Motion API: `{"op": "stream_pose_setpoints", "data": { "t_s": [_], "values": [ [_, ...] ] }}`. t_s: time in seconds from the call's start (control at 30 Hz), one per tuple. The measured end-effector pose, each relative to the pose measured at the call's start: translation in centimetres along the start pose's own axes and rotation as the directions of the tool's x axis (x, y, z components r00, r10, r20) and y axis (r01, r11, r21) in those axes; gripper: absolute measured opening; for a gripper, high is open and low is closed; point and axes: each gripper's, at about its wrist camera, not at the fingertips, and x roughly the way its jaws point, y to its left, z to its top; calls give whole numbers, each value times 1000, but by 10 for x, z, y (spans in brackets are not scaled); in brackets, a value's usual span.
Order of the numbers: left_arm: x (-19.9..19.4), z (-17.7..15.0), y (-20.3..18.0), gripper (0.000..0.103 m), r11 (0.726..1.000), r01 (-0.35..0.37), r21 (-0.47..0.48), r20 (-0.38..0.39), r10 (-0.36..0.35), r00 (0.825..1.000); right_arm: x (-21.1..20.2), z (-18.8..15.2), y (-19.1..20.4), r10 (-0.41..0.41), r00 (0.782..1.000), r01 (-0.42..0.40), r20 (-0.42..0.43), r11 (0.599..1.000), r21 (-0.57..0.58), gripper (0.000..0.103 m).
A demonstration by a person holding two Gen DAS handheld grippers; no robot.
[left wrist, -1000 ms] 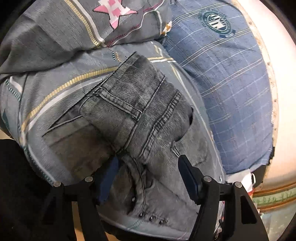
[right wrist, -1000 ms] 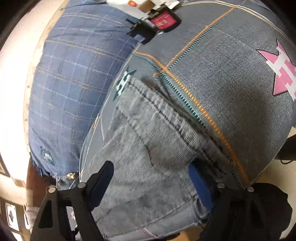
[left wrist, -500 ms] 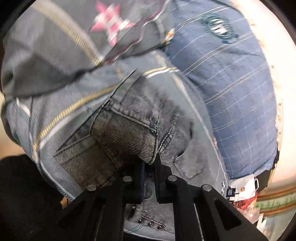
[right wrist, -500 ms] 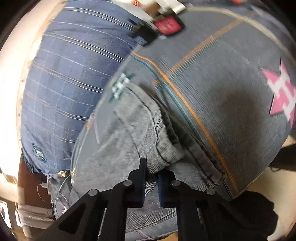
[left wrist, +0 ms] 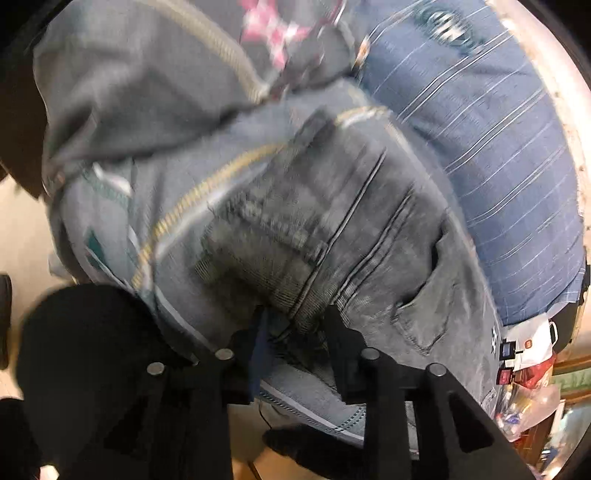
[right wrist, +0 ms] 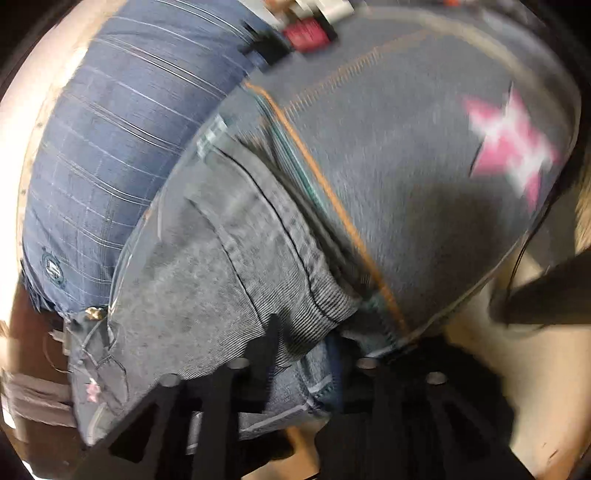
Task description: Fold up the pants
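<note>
Start on the left: your left gripper point(left wrist: 295, 325) points steeply down at the near corner of the grey pants point(left wrist: 332, 221). Its jaws stand partly apart and have just been opening. A folded edge of the denim hangs between the fingers point(left wrist: 338, 332), but the frame is blurred, so I cannot tell whether the pads are pressing on the cloth. The pants lie folded on a grey bedcover point(left wrist: 122, 110) with a yellow stripe point(left wrist: 207, 184) and a pink star point(left wrist: 275, 33). A blue checked cloth point(left wrist: 498, 147) lies beside them on the right, and a clutter of small packets point(left wrist: 528, 354) sits past the pants at the lower right edge.

In the right wrist view the same blue checked cloth point(right wrist: 110, 147) fills the left side, with the pants point(right wrist: 207, 280) spreading from the middle down to your right gripper point(right wrist: 306, 336). Here too the jaws are partly apart and have just been opening. The ribbed edge of the waistband drapes between them and appears to rest against the left finger point(right wrist: 273, 332), though the grip itself is not clear. An orange stitched stripe point(right wrist: 332, 192) of the bedcover point(right wrist: 424, 184) runs just beside the pants, and the pink star point(right wrist: 513, 147) lies further right.
</note>
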Motion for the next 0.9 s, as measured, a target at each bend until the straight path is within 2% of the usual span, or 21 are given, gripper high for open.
{"op": "stream_pose_setpoints", "data": {
  "t_s": [0.1, 0.13, 0.17, 0.2, 0.23, 0.3, 0.33, 0.37, 0.4, 0.43, 0.47, 0.5, 0.63, 0.7, 0.73, 0.8, 0.83, 0.9],
  "values": [
    [-41, -1, -12, 38, 999, -19, 50, 126, 12, 992, -34, 5, 8, -37, 992, 39, 118, 999, -14, 32],
    [-52, 0, -22, 46, 996, -30, 84, 168, 15, 986, -43, 8, 15, -13, 988, 17, 153, 999, -27, 32],
    [-58, 1, -35, 53, 990, -37, 134, 206, 9, 979, -47, 11, 25, 21, 986, -11, 167, 998, -61, 37],
    [-60, 5, -48, 55, 983, -39, 177, 230, -3, 973, -47, 13, 38, 54, 986, -36, 160, 993, -112, 51],
    [-58, 6, -60, 55, 974, -47, 219, 240, -7, 971, -42, 13, 54, 100, 986, -77, 136, 983, -166, 57],
    [-41, 4, -79, 60, 945, -45, 323, 212, -26, 977, -26, 15, 65, 169, 983, -152, 72, 969, -195, 61],
    [-31, 5, -81, 61, 942, -50, 333, 194, -17, 981, -13, 17, 68, 187, 981, -174, 44, 964, -202, 61],
    [-16, 3, -80, 61, 939, -80, 333, 169, 24, 985, 0, 19, 68, 172, 984, -160, 40, 966, -202, 61],
    [9, 1, -77, 61, 928, -135, 347, 120, 99, 988, 13, 24, 63, 137, 990, -128, 37, 974, -189, 61],
    [38, -1, -65, 61, 923, -175, 341, 31, 175, 984, 34, 29, 51, 50, 999, -51, -8, 989, -139, 61],
    [54, -4, -52, 61, 924, -201, 325, -28, 222, 975, 45, 32, 41, 9, 998, -13, -55, 997, -82, 60],
    [55, -8, -45, 61, 913, -228, 338, 18, 236, 972, 41, 34, 36, 43, 998, -45, -40, 998, -49, 60],
    [52, -8, -45, 61, 913, -225, 341, 18, 233, 972, 17, 47, 72, 118, 993, -109, 32, 975, -191, 60],
    [51, -6, -45, 61, 916, -225, 333, 12, 234, 972, 30, 61, 84, 147, 989, -140, 15, 964, -225, 60],
    [48, -6, -47, 61, 919, -219, 328, 10, 229, 973, 41, 69, 87, 133, 991, -129, 0, 967, -221, 60],
    [34, -3, -50, 61, 940, -159, 301, 1, 166, 986, 79, 87, 76, 53, 997, -63, -62, 985, -158, 58],
    [17, -1, -54, 61, 948, -110, 299, 19, 109, 994, 80, 91, 69, 83, 995, -89, -59, 991, -103, 57],
    [-8, 1, -64, 61, 944, -74, 321, 88, 48, 995, 63, 89, 83, 75, 997, -79, -31, 983, -163, 57]
  ]
}}
